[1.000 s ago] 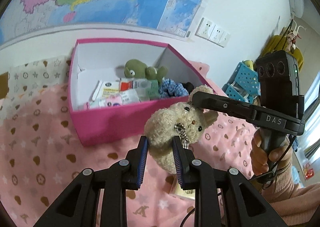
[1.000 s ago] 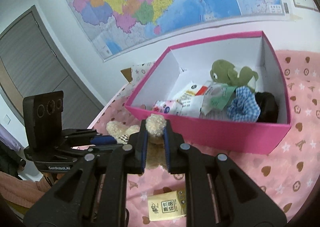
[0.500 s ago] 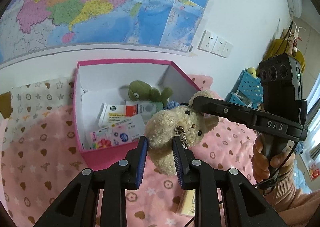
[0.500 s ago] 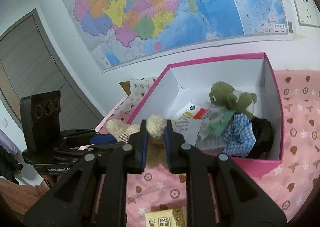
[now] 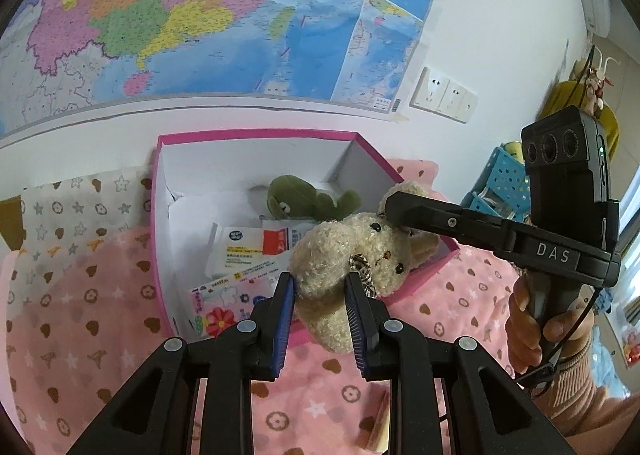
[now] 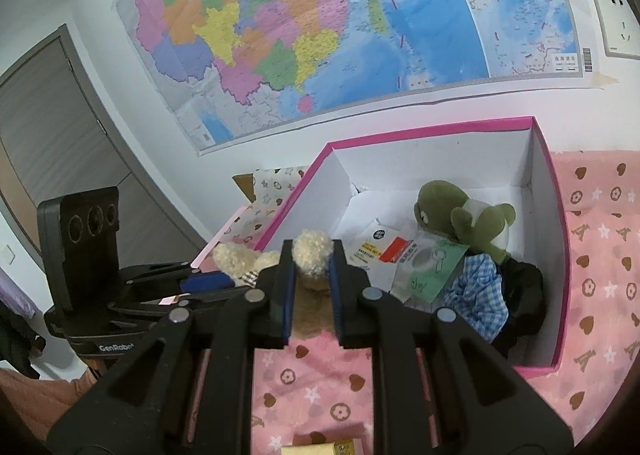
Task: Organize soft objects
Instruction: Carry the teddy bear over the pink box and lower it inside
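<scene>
A cream plush bear (image 5: 340, 255) hangs in the air over the near edge of a pink box (image 5: 256, 139). My left gripper (image 5: 320, 287) is shut on the bear's body. My right gripper (image 6: 312, 255) is shut on one of its ears (image 6: 312, 251); in the left wrist view its fingers (image 5: 432, 215) reach in from the right at the bear's head. Inside the pink box (image 6: 560, 239) lie a green plush frog (image 6: 464, 219), a blue checked cloth (image 6: 476, 295), a dark item (image 6: 524, 291) and several packets (image 5: 248, 247).
A pink patterned cloth (image 5: 80, 315) covers the surface. A yellow packet (image 6: 320, 449) lies on it below my right gripper. A map (image 6: 320, 27) hangs on the wall behind the box. A blue basket (image 5: 500, 183) stands at the right. A person's hand (image 5: 536, 327) holds the right gripper.
Both grippers have lifted the bear and carried it toward the box; it now hangs over the box's near edge, and more of the box's inside shows.
</scene>
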